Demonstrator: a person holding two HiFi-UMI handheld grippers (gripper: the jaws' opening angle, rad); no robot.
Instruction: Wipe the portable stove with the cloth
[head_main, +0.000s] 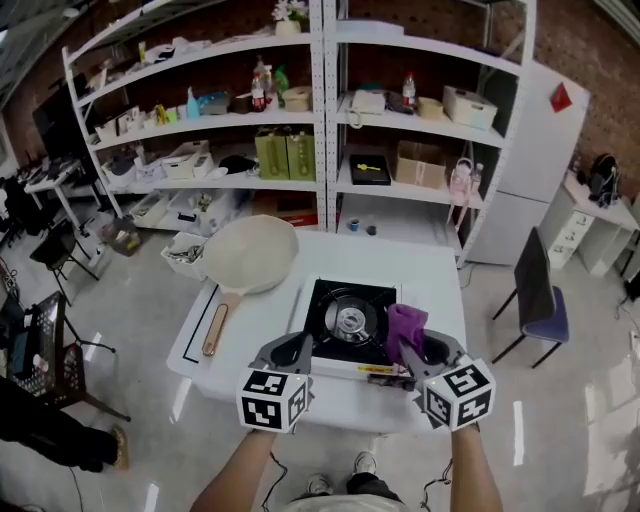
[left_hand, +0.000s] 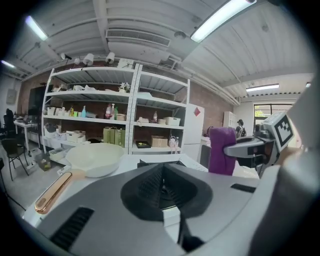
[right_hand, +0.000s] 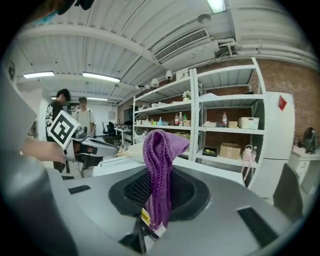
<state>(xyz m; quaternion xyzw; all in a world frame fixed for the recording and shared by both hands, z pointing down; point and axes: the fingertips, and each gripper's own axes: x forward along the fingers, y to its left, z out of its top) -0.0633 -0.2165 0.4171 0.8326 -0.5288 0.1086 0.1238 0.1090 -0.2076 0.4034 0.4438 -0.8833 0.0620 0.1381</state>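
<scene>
White table (head_main: 250, 330), storeroom — right gripper (head_main: 420, 347) clamps the purple cloth (head_main: 404, 326) over the portable stove's (head_main: 325, 298) right side; left gripper (head_main: 298, 347) closed, empty. Bunched cloth could snag the burner (head_main: 351, 320), dragging the unbraced stove.

Cloth (right_hand: 160, 170) was purple, tag (right_hand: 145, 217) yellow. Stove (head_main: 325, 300) was black, burner (head_main: 350, 320) silver. Pan (head_main: 250, 255) was cream, handle (head_main: 214, 330) copper. Table (head_main: 400, 262) was white. Left gripper (head_main: 288, 352) and right gripper (head_main: 422, 352) were grey, with black-and-white square markers.
</scene>
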